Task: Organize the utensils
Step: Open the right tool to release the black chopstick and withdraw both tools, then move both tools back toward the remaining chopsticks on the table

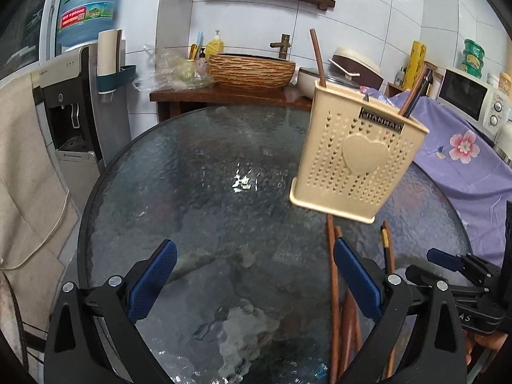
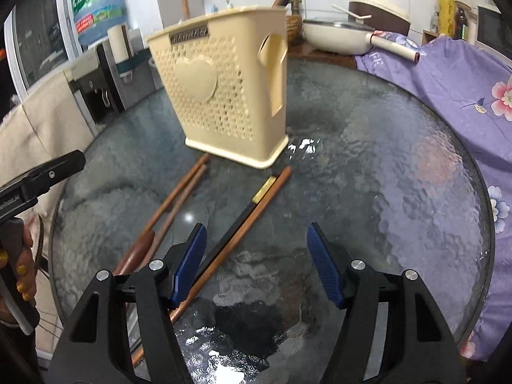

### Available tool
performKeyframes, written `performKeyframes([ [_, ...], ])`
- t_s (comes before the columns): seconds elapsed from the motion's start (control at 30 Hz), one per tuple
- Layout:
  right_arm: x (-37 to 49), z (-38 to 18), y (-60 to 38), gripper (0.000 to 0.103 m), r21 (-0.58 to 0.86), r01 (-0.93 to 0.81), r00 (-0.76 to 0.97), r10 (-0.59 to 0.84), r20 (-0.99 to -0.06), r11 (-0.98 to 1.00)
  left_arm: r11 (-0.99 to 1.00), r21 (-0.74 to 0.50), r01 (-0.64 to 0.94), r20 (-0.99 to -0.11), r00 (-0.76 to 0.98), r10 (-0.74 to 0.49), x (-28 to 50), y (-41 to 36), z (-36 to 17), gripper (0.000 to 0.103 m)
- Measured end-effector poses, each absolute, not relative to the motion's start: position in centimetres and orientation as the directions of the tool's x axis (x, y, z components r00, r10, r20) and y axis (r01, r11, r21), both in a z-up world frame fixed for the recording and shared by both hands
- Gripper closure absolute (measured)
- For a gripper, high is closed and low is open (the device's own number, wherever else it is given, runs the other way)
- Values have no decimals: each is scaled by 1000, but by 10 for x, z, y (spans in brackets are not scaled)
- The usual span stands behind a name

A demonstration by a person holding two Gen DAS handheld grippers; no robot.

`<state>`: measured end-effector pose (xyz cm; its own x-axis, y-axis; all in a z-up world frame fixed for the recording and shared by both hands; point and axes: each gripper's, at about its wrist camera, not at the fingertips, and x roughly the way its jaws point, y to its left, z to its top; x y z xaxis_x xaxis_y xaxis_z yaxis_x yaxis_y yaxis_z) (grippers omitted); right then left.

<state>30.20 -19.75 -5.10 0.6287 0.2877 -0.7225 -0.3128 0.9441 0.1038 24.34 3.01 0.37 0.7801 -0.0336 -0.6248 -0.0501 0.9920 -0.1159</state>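
Now your left gripper is spread wide over the glass table, nothing between its pads. Just past its right finger lie two brown chopsticks, their far ends reaching the foot of the cream holder. That holder stands on the table with a few chopsticks upright in it. Your right gripper is also apart and pinches nothing; a black chopstick and a brown one lie side by side, running under its left finger. The other brown pair lies further left.
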Motion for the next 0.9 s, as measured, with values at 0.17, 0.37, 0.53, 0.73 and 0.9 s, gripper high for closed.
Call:
performKeyframes([
  [0.17, 301, -59, -180, 39, 50, -334, 613, 257, -748, 941, 992, -120, -37, -654, 754, -51, 240, 27, -8, 7],
  [0.37, 294, -64, -177, 40, -29, -334, 624, 198, -756, 942, 995, -97, -1, -667, 743, -64, 237, 18, -15, 7],
  [0.53, 288, -63, -197, 40, -53, -326, 621, 171, -765, 944, 997, -76, 21, -686, 724, -67, 235, 13, -22, 8],
  [0.73, 295, -59, -230, 41, 27, -252, 608, 180, -773, 967, 996, -69, 60, -712, 696, -91, 246, 3, -23, 26],
  [0.9, 305, -64, -239, 57, 164, -204, 560, 252, -789, 965, 992, -38, 122, -739, 664, -110, 260, -18, -25, 40],
])
